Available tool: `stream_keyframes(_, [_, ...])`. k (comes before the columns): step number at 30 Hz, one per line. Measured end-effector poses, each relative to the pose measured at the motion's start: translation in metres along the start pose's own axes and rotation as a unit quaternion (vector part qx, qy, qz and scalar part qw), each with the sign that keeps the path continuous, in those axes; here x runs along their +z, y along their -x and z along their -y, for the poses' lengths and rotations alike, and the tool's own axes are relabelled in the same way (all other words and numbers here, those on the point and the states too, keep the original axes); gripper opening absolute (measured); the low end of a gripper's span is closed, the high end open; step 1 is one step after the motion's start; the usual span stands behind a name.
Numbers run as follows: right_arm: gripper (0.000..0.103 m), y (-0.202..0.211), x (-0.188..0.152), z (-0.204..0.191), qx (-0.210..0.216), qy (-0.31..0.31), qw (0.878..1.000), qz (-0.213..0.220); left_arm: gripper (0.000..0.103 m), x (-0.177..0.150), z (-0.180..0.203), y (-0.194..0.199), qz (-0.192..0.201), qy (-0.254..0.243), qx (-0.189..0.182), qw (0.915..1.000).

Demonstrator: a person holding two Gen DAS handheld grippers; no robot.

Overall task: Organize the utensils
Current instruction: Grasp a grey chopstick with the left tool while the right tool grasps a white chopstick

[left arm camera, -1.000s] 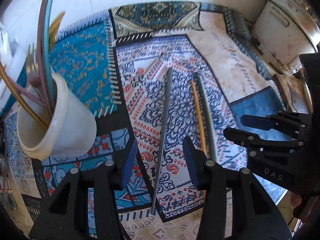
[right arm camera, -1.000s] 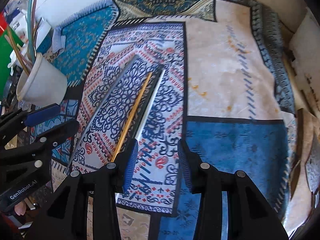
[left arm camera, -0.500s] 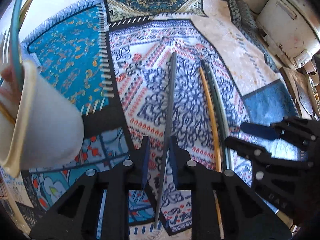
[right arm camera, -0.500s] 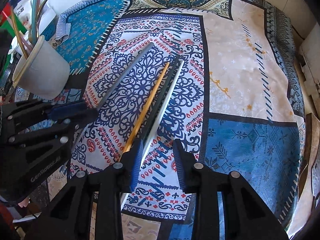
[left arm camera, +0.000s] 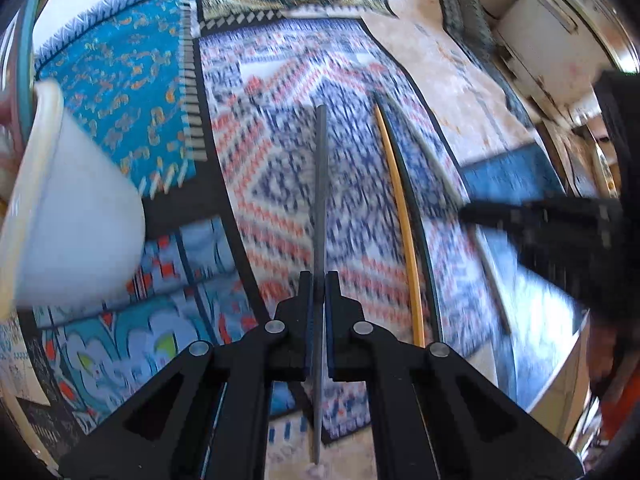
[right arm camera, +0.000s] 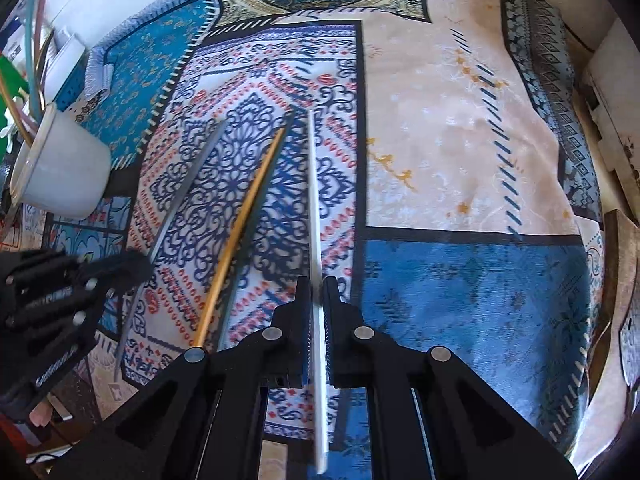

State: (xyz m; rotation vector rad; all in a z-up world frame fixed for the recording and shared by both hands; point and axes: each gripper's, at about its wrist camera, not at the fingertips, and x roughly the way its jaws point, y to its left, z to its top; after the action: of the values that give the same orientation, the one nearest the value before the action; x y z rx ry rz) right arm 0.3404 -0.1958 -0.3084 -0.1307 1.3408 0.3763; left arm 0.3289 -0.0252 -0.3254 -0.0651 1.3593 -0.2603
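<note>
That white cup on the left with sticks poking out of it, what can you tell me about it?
The white cup looks like glazed ceramic, with a thin darker line round its rim and walls that narrow toward the base. It stands on the patterned cloth, left of the loose sticks lying there, and looks tilted, which may be the lens. Several long thin sticks stand in it, teal, pinkish and golden among them. Neither gripper touches it. In the left view it fills the left edge, blurred.

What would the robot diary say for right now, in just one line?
left gripper: shut on grey chopstick | right gripper: shut on white chopstick | cup: waiting
</note>
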Motion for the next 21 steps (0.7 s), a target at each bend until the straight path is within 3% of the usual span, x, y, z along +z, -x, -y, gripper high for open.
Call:
stream_keyframes(3, [0.007, 0.001, 0.000, 0.013, -0.010, -0.002, 1.000, -0.004, 0.003, -0.006, 0.005, 0.001, -0.020, -0.022, 0.006, 0.9996])
stream_keyframes(5, [0.007, 0.000, 0.001, 0.021, 0.005, -0.002, 1.000, -0.017, 0.003, -0.002, 0.007, 0.000, -0.029, -0.029, 0.010, 0.9991])
stream_keyframes(13, [0.007, -0.003, 0.009, 0.033, 0.032, 0.017, 0.999, -0.036, 0.004, 0.045, 0.025, -0.016, -0.038, -0.062, 0.041, 0.9965])
stream_keyframes(17, [0.007, -0.007, 0.019, 0.034, 0.036, 0.028, 0.998, -0.041, 0.004, 0.067, 0.030, -0.023, -0.047, -0.067, 0.033, 0.9961])
stream_keyframes(21, [0.006, -0.013, 0.021, 0.005, -0.001, 0.068, 0.997, -0.027, 0.004, 0.087, 0.029, -0.028, -0.052, -0.051, 0.011, 0.9973])
